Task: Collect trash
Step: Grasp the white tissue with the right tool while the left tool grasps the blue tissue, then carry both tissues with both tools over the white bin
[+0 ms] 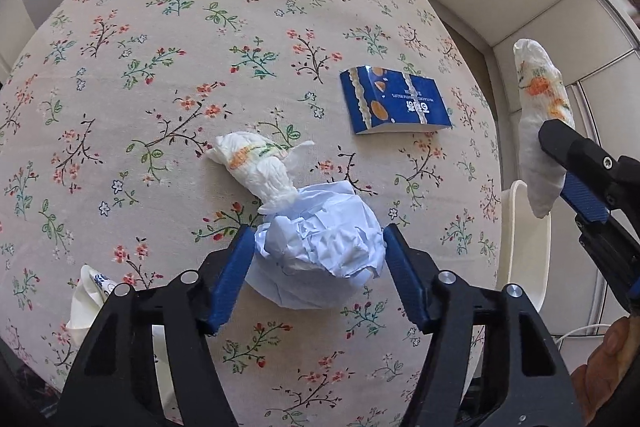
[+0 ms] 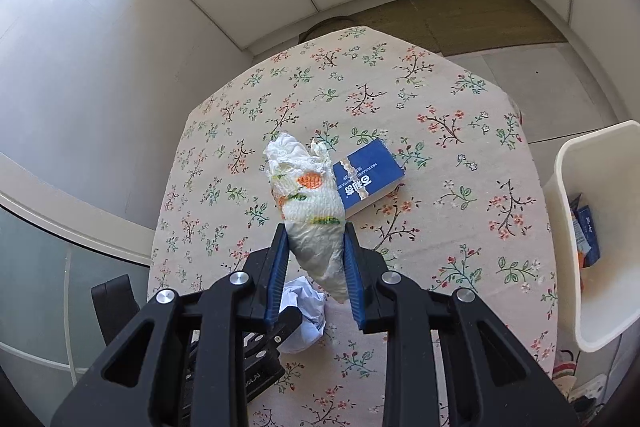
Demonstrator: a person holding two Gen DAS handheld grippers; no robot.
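The left gripper [image 1: 318, 247] points down at the floral tablecloth [image 1: 160, 67], its 2 blue pads set against either side of a crumpled pale blue paper ball [image 1: 320, 251] that rests on the cloth. Whether the pads press the ball firmly cannot be told; they touch its sides. Just beyond the ball, touching its far edge, lies a twisted paper napkin [image 1: 252, 163] printed with orange and green. Farther off and to the right of this gripper lies a flat blue snack box [image 1: 394, 101]. Near the gripper's left finger, a white crumpled wrapper [image 1: 86, 297] sits at the table edge.

The right gripper [image 2: 316, 259] is clamped on a second printed napkin wad [image 2: 308, 207], held up clear of the table. Below its left finger the blue paper ball [image 2: 304, 311] shows again, with the other gripper's black body beside it. Beyond the held wad lies the blue box [image 2: 370, 179]. To the right of this gripper, off the table edge, stands a white bin [image 2: 600, 307] with blue packaging inside.
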